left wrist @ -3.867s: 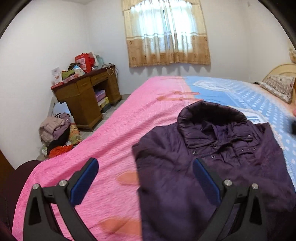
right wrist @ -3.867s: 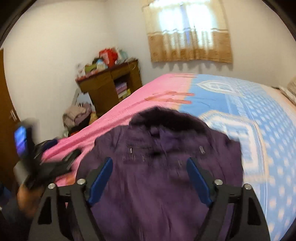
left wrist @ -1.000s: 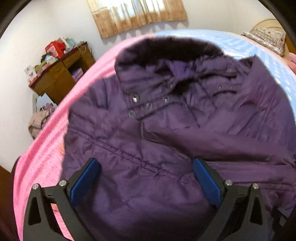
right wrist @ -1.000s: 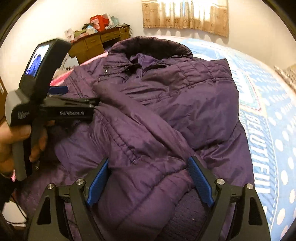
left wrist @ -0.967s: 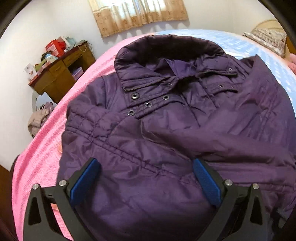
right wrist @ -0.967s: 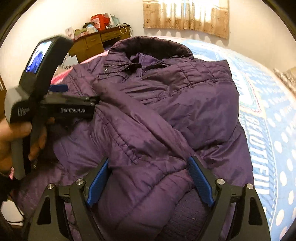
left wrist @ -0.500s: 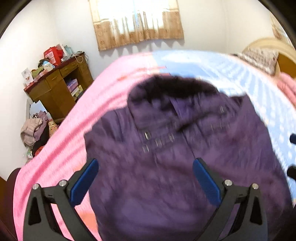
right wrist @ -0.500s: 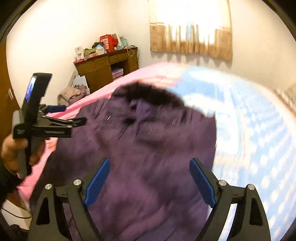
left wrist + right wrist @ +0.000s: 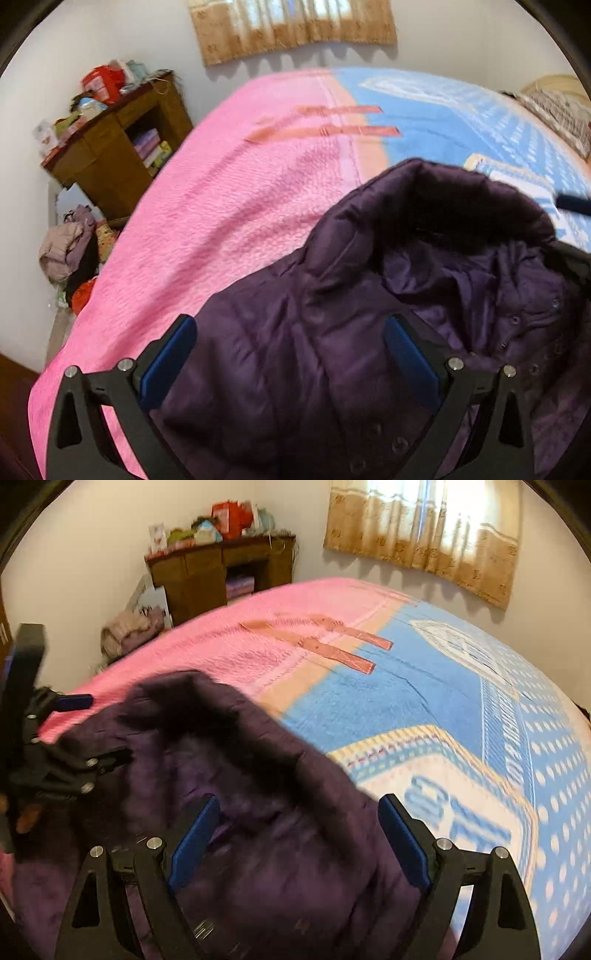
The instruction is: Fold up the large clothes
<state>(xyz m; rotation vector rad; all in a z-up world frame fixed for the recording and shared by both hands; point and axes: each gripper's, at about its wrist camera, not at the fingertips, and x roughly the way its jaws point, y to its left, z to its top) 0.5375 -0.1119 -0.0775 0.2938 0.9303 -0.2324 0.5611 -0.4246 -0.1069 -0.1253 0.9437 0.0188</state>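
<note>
Jacket (image 9: 332, 332) lies on the bed (image 9: 240, 203), purple and padded, its dark collar toward the window, straddling the pink and blue halves of the blanket; a second ago it filled both views, sleeve folded across its front, and now both cameras have pulled back so that far more blanket shows; left gripper (image 9: 291, 354) stands spread with nothing between its blue pads, as before; right gripper (image 9: 295, 834) is likewise spread and empty over the coat's collar side; the left tool appears at the left edge of the right view, its hand mostly cut off; motion blur smears the snaps and stitching; the coat's lower half falls below both frames; a cluttered wooden desk (image 9: 221, 568) stands by the wall.
</note>
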